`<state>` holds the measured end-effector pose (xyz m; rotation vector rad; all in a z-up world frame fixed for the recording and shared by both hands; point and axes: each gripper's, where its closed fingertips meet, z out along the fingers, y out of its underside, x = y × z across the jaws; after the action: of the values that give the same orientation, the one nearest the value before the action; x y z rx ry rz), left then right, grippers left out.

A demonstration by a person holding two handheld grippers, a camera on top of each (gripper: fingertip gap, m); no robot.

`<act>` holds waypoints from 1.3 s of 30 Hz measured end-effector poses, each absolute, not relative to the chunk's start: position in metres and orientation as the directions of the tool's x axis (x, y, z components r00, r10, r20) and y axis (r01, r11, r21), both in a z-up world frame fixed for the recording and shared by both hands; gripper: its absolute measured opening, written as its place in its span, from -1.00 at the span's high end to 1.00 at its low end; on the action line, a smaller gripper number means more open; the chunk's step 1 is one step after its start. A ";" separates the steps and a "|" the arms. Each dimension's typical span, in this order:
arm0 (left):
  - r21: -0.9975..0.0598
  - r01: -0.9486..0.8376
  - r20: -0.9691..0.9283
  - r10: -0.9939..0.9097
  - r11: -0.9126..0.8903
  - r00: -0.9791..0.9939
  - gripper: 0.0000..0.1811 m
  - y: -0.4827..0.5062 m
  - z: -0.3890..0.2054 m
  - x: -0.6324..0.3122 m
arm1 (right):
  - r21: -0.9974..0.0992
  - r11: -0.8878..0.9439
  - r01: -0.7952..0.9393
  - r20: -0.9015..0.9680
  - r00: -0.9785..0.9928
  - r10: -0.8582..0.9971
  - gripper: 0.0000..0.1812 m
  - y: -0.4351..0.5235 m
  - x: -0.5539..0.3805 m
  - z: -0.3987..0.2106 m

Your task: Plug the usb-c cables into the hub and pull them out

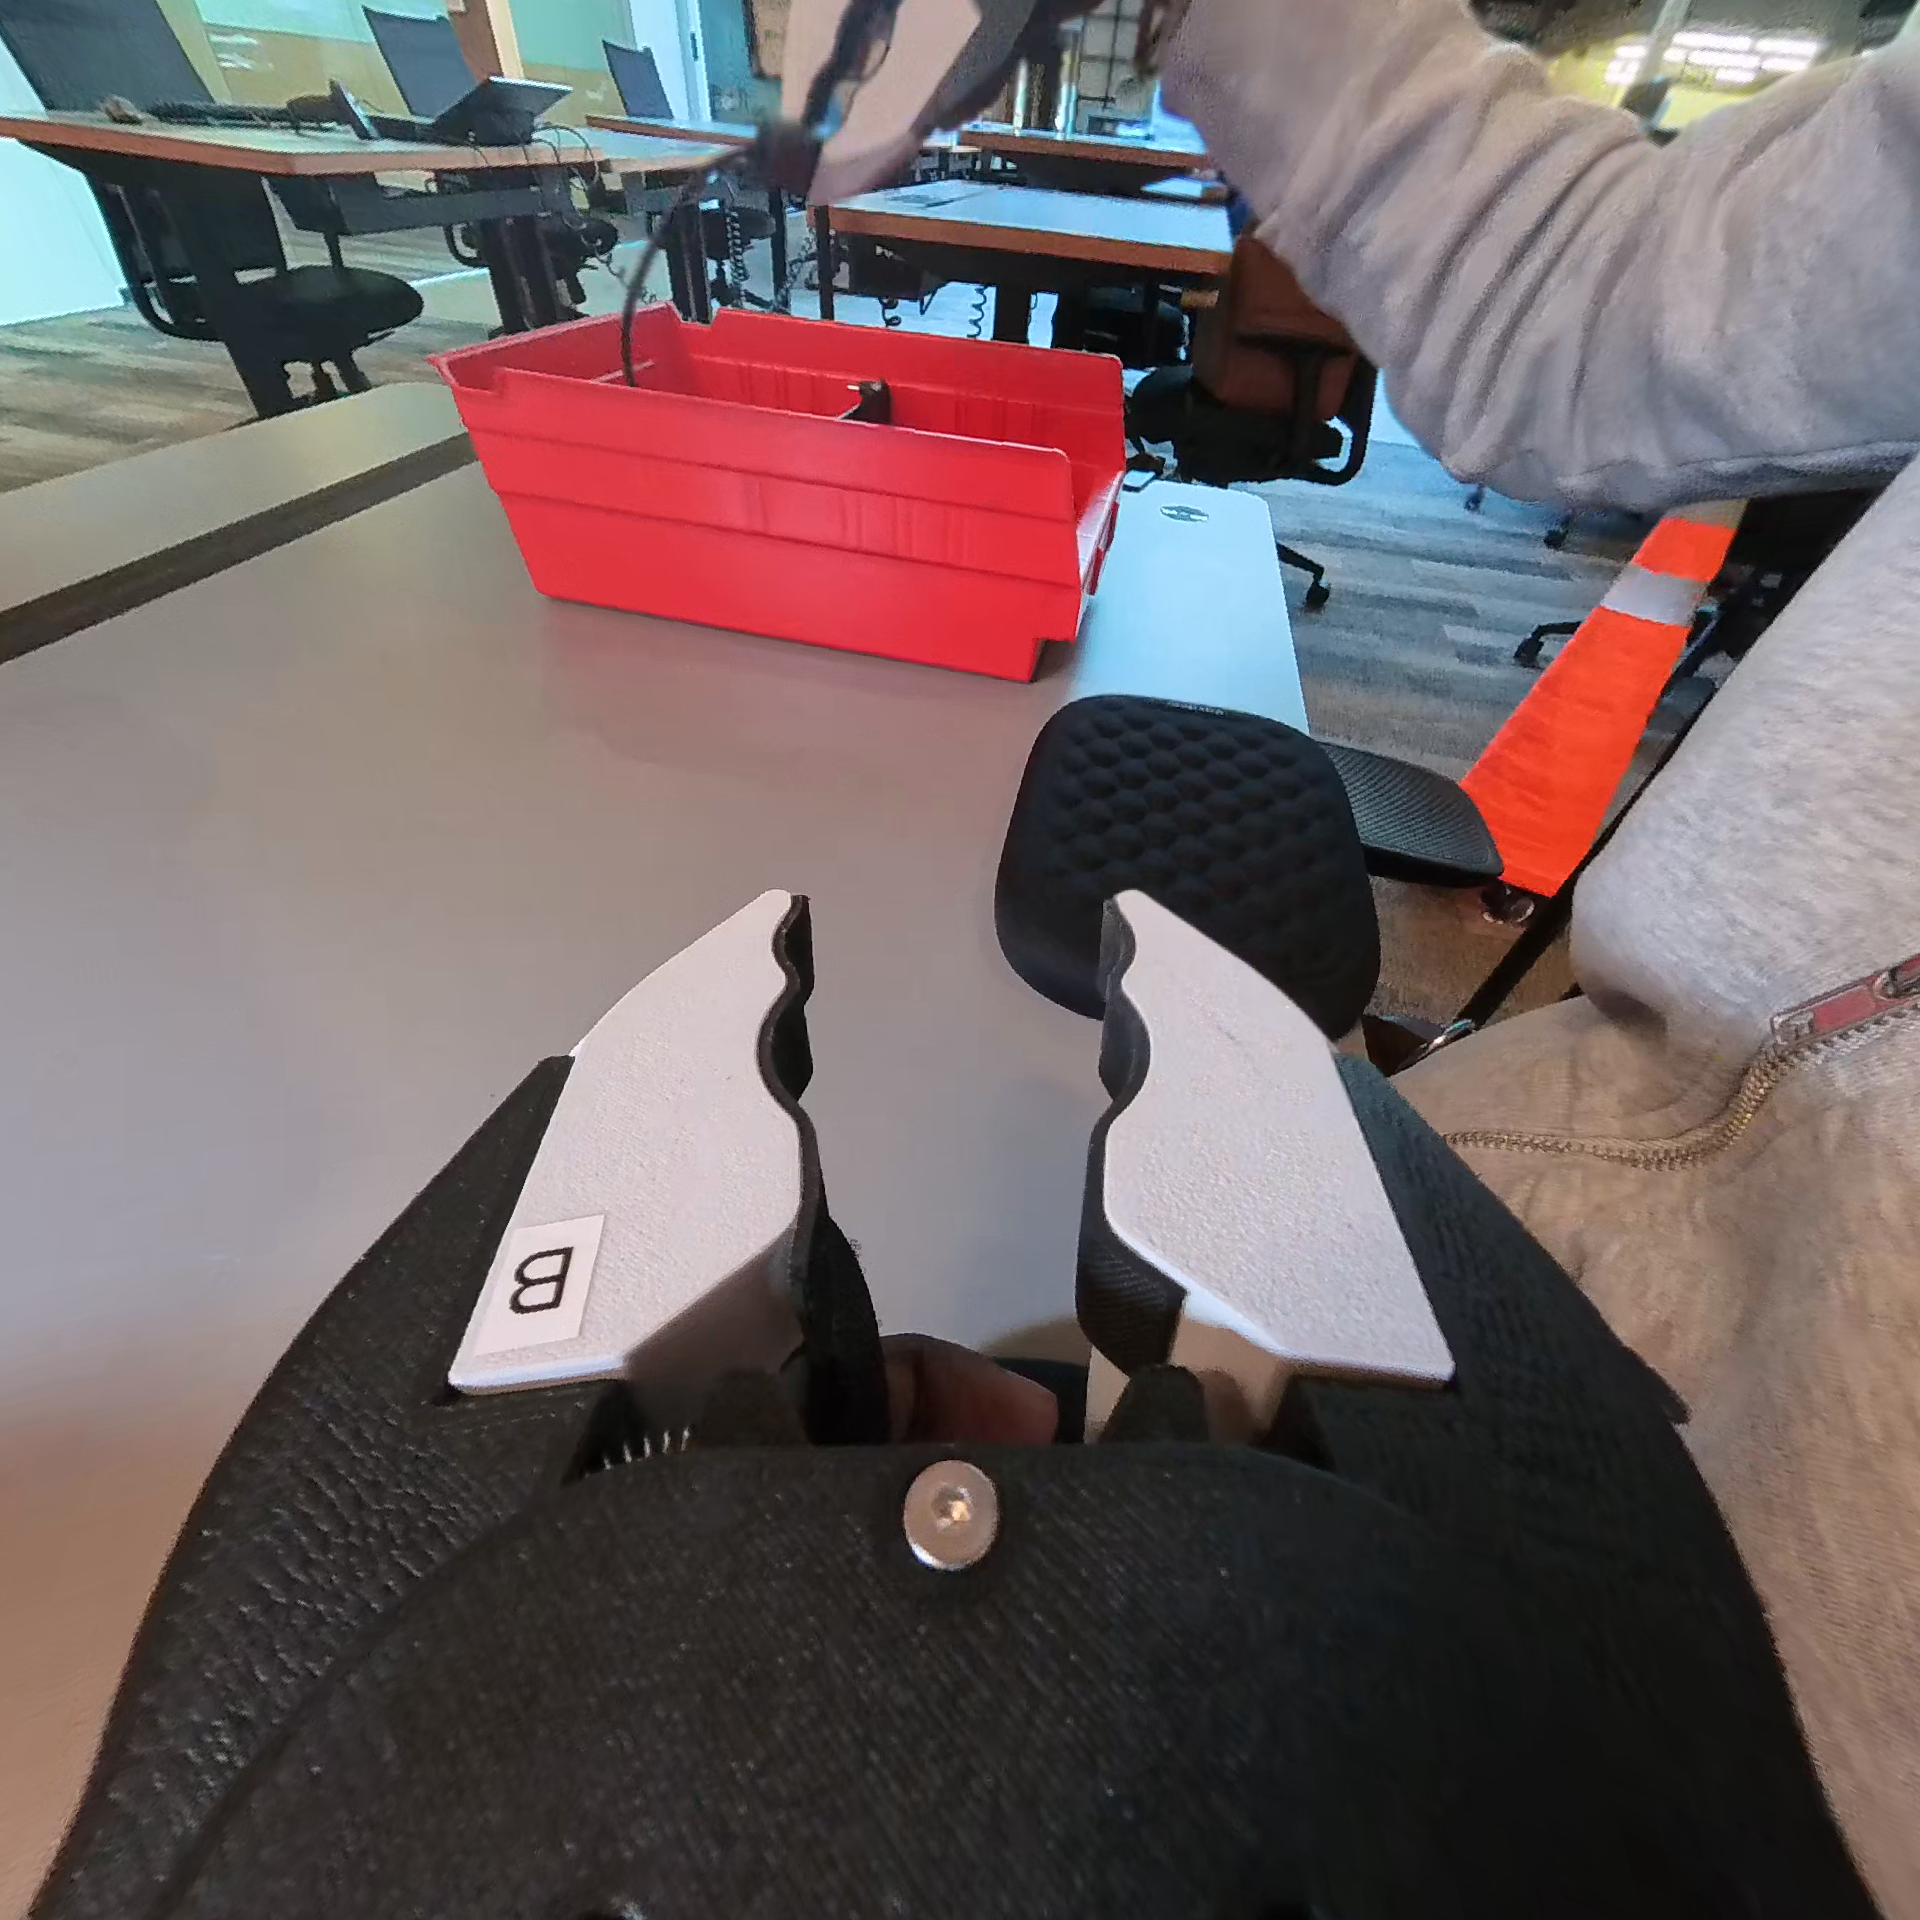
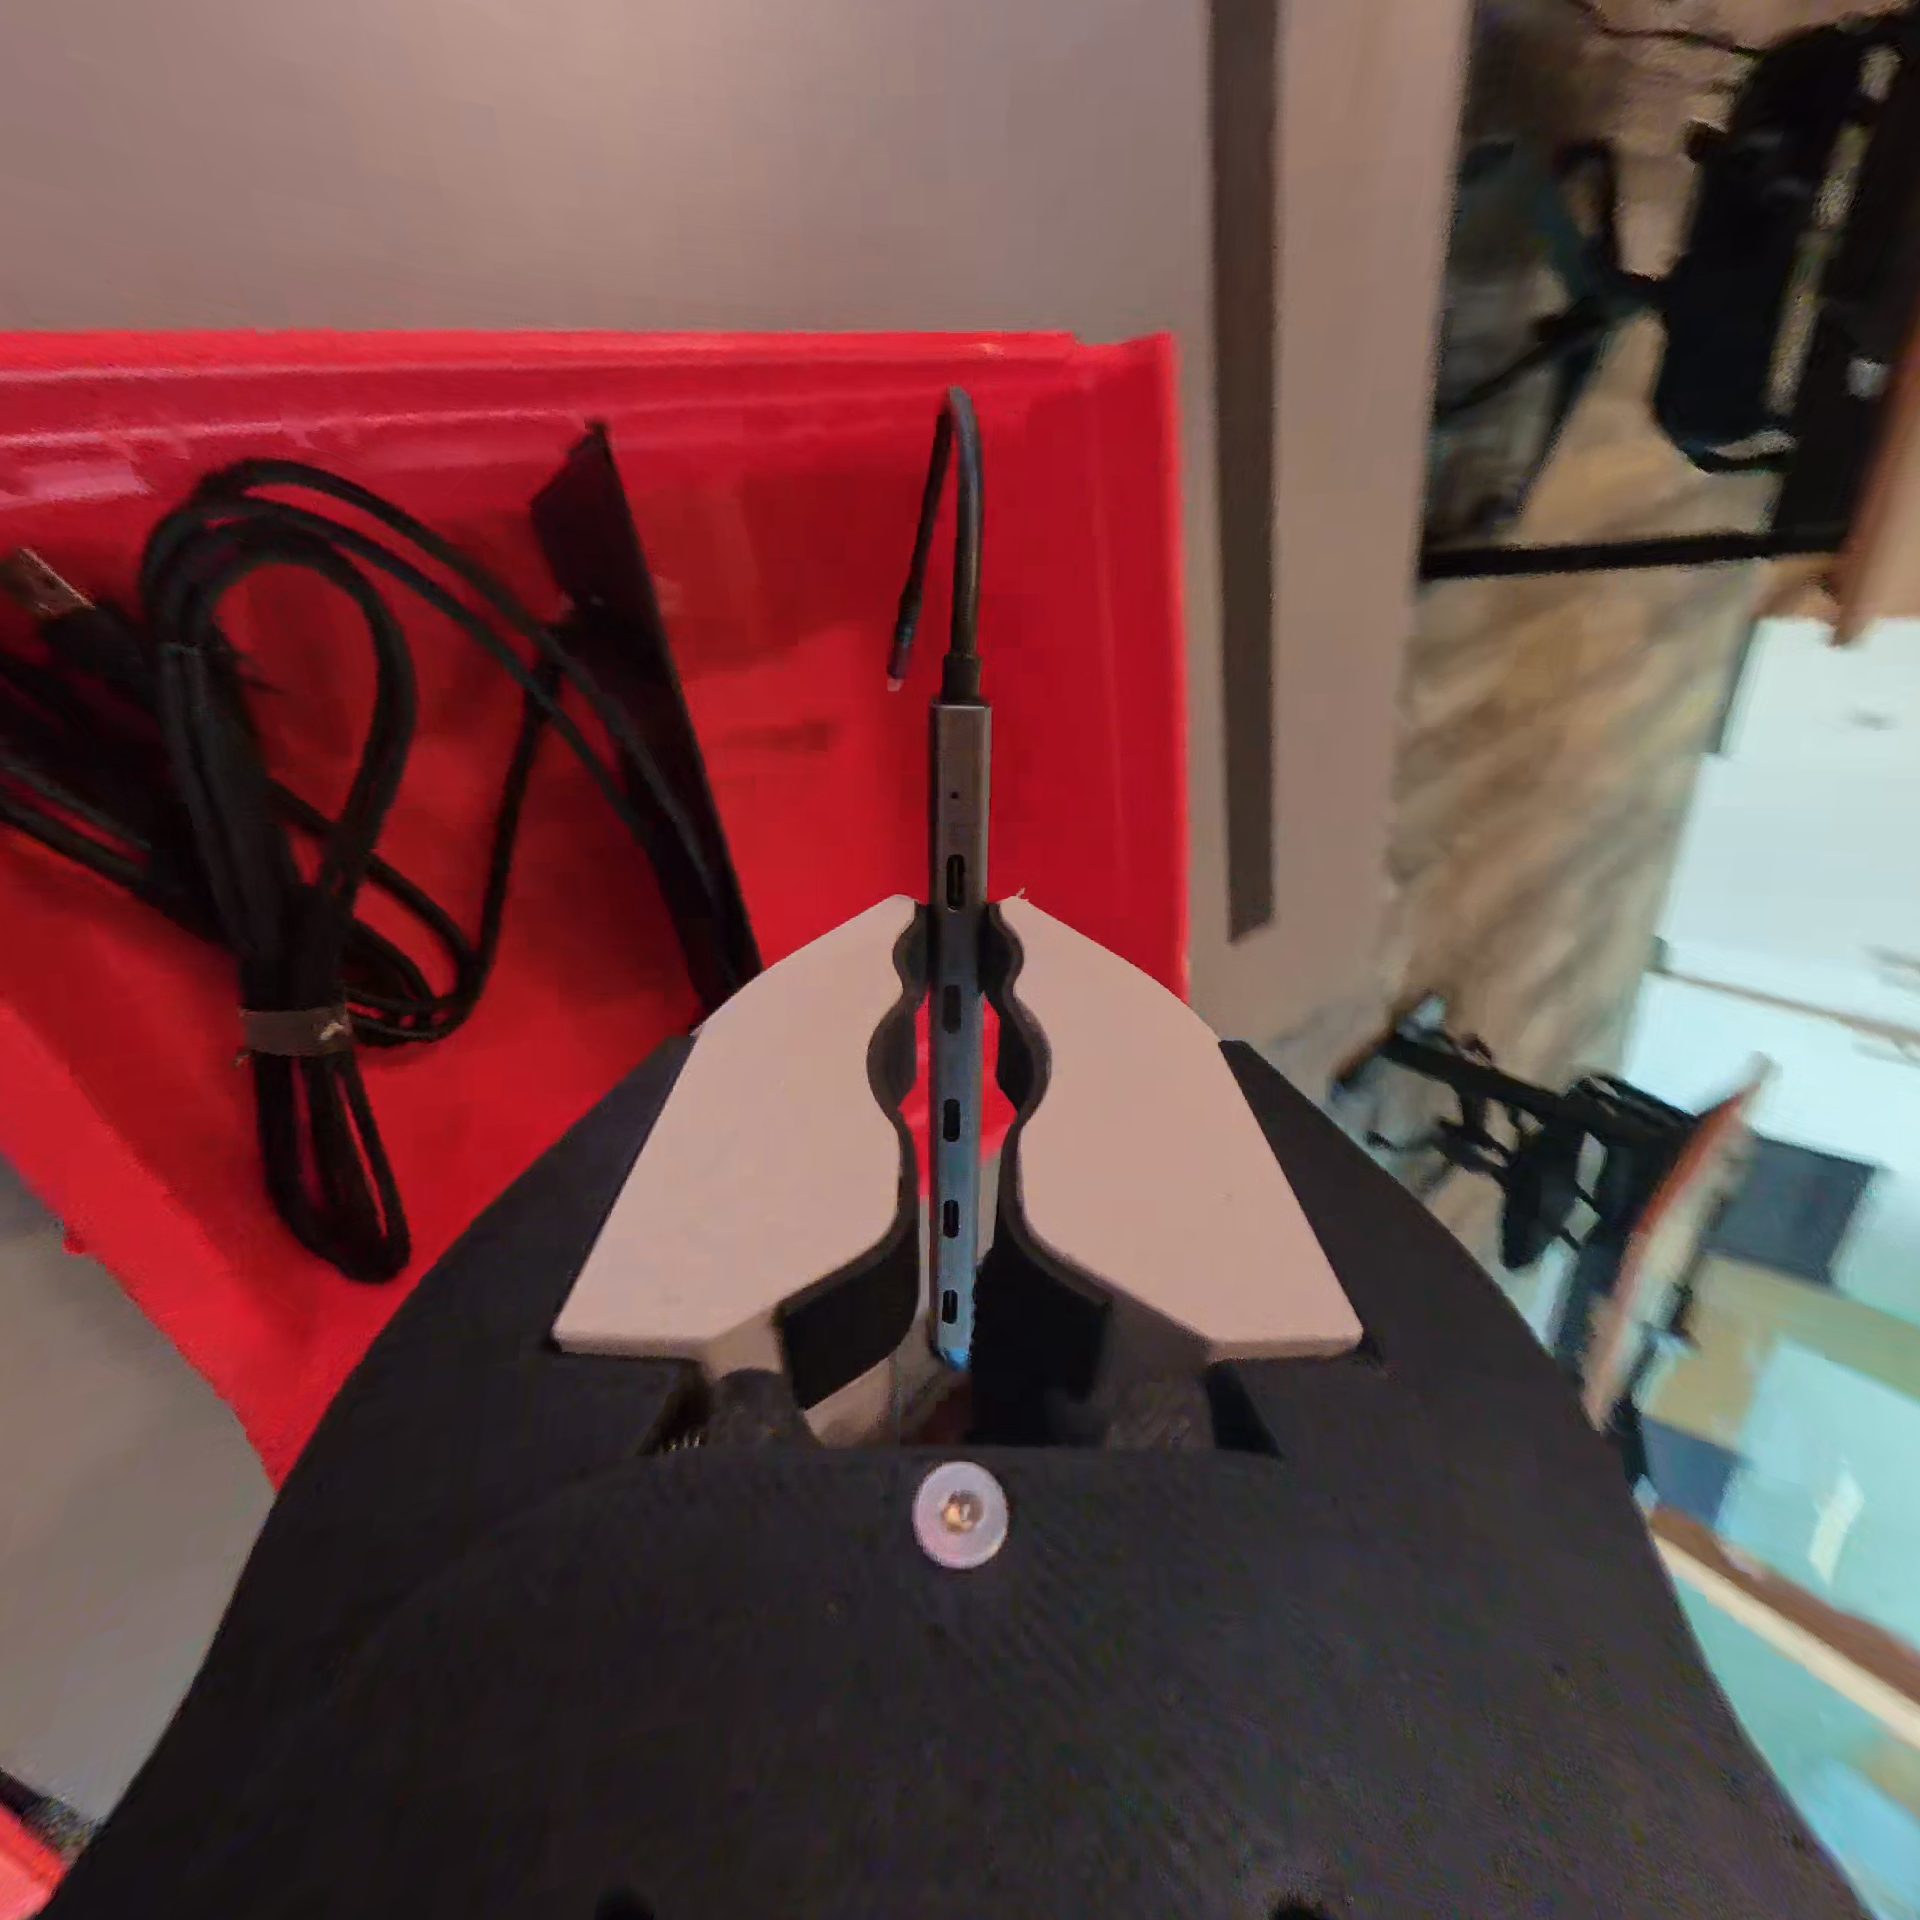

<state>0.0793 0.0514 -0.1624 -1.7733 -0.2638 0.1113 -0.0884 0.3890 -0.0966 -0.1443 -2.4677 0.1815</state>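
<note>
We see even, bright indoor light, wide-angle bending at both views' edges, and motion blur smearing the right wrist view's background.

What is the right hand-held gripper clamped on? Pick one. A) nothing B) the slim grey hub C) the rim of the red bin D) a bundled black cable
B: in the right wrist view, the right hand-held gripper is closed on the slim grey hub, while the bundled black cables lie in the red bin.
</note>
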 end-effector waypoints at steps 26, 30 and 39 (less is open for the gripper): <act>-0.980 0.100 0.063 0.213 -0.172 0.975 0.34 0.050 -0.159 0.083 | -0.825 0.540 0.164 0.261 -0.738 0.623 0.18 0.304 -0.109 -0.087; -0.981 0.088 0.048 0.221 -0.174 0.974 0.24 0.050 -0.159 0.083 | -0.961 0.271 0.054 0.151 -0.719 0.678 0.16 0.240 -0.061 -0.023; -0.984 0.080 0.040 0.243 -0.157 0.969 0.19 0.049 -0.157 0.081 | -1.000 0.012 0.013 -0.005 -0.853 0.522 0.03 0.110 0.011 -0.047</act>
<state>0.0812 0.0486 -0.1565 -1.7285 -0.2436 0.1450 0.0111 0.1099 -0.0473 -0.5487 -1.9285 1.8993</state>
